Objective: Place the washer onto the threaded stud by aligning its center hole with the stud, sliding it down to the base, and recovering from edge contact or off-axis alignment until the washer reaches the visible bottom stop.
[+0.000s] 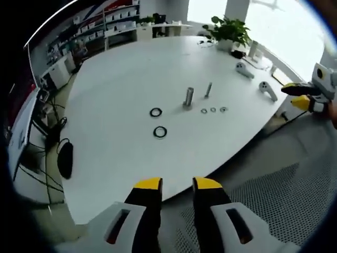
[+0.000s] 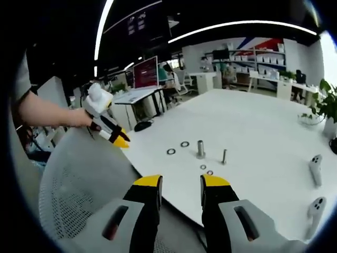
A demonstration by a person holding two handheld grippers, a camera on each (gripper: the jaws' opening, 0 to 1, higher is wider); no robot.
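We hold both grippers back from the white table (image 1: 116, 84), off its near edge. The left gripper (image 1: 176, 184) and right gripper (image 2: 180, 182) each show yellow-tipped jaws spread apart, pinching nothing. The thick threaded stud (image 1: 188, 98) stands upright mid-table; beside it a thinner stud (image 1: 208, 89), three small washers (image 1: 213, 110) just past it, and two black rings (image 1: 157, 122) on its other side.
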